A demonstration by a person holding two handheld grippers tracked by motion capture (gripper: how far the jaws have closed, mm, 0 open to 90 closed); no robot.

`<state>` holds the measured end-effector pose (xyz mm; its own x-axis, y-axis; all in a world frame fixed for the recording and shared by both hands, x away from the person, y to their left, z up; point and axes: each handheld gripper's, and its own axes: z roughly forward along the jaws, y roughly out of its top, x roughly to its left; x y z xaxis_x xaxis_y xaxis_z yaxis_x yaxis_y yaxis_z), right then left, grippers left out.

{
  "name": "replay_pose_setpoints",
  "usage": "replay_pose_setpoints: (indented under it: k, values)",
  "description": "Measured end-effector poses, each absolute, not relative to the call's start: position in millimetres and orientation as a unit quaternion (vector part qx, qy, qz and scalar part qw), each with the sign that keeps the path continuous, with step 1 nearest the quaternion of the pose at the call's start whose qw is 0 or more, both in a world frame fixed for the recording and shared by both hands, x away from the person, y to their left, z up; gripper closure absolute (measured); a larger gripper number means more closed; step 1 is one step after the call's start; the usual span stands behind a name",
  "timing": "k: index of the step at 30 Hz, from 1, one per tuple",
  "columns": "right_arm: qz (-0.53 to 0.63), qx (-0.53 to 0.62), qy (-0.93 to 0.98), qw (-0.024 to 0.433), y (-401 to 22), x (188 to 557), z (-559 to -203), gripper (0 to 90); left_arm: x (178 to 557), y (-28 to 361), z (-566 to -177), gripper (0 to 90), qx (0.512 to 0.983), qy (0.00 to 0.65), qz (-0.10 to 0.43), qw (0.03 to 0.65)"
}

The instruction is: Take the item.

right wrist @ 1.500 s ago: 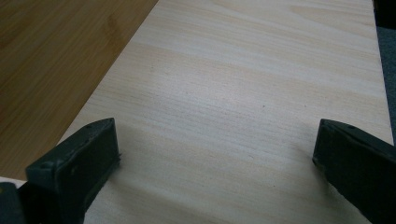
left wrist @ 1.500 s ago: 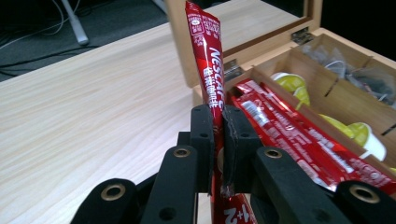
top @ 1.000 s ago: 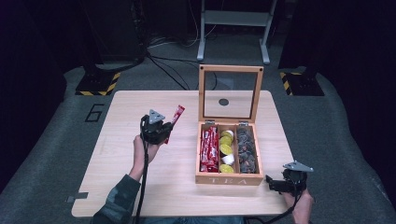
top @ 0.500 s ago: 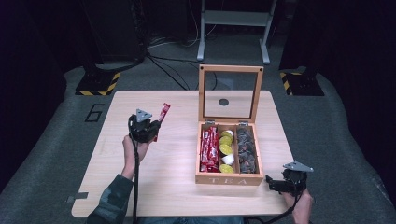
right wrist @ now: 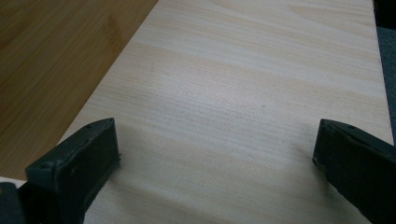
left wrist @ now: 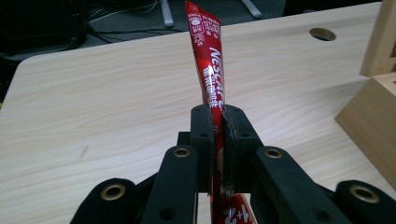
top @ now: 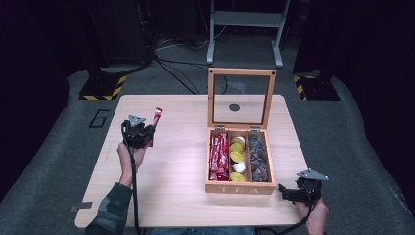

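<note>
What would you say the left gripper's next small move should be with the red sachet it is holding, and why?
Probably lower the red sachet onto the bare table and open. The left gripper is shut on it, well left of the tea box, whose sachet compartment looks full.

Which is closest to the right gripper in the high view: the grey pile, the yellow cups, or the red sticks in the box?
From the right gripper:
1. Grey pile, right compartment.
2. Yellow cups, middle compartment.
3. Red sticks, left compartment.
</note>
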<state>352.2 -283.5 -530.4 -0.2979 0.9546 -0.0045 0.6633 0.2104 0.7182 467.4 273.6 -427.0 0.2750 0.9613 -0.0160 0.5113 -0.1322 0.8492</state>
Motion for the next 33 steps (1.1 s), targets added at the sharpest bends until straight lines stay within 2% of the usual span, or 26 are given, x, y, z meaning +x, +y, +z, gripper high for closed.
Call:
replay_pose_setpoints:
  k: [22, 33]
  values:
    - [0.313, 0.544, 0.743, 0.233, -284, 352, -530, 0.0, 480, 319, -461, 82.9, 0.676, 0.583, 0.278, 0.354]
    - [0.313, 0.545, 0.742, 0.232, -283, 352, -530, 0.0, 490, 327, -477, 82.9, 0.671, 0.605, 0.264, 0.338]
